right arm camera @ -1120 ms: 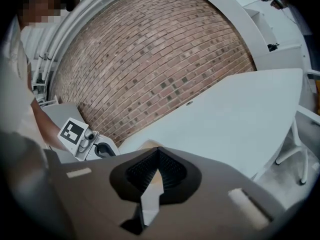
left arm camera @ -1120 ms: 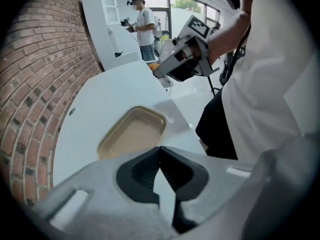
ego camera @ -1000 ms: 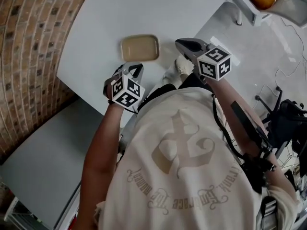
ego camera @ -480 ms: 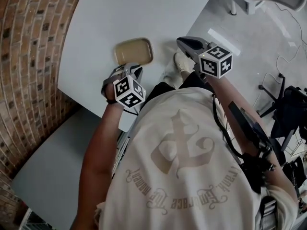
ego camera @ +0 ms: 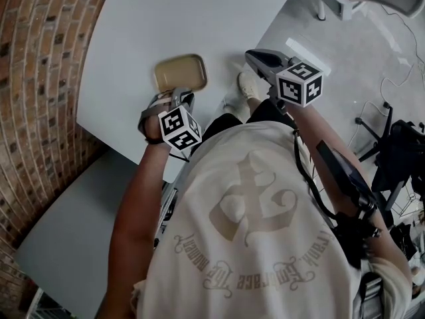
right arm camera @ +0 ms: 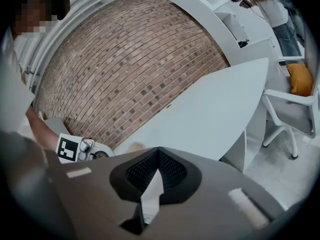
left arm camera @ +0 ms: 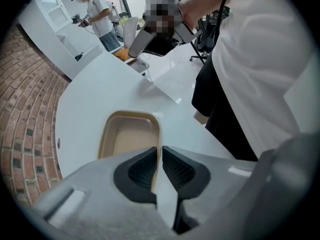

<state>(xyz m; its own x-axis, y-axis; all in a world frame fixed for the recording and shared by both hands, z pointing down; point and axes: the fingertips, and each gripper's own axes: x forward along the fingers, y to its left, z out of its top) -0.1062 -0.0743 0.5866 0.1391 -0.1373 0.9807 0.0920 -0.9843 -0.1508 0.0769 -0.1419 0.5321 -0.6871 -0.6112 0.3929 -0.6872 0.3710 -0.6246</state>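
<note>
**Left gripper at the tray's near rim, both grippers closed**

The tan tray (ego camera: 179, 72) lay flat on the white table (ego camera: 199, 12), close to the table's near edge and towards the corner by the brick wall (ego camera: 40, 78). It looked empty. The left gripper (left arm camera: 160, 151) was low over that near edge, just short of the tray. Its jaws were drawn together to a thin slit with nothing between them, and the slit lined up with the tray's right rim. The right gripper (right arm camera: 159, 156) hung off the table's edge, well apart from the tray, closed and empty.

As a judgement, a good grasp on the shallow rim called for parting the jaws first. They would then need to come in level so that one pad went inside the wall and one outside, and close squarely to stop the tray tipping or sliding.

The jaws' own body hid the tray's near rim in the left gripper view. The head view was too steep to show whether the tips touched the tray. The person's torso covered much of the near edge.
</note>
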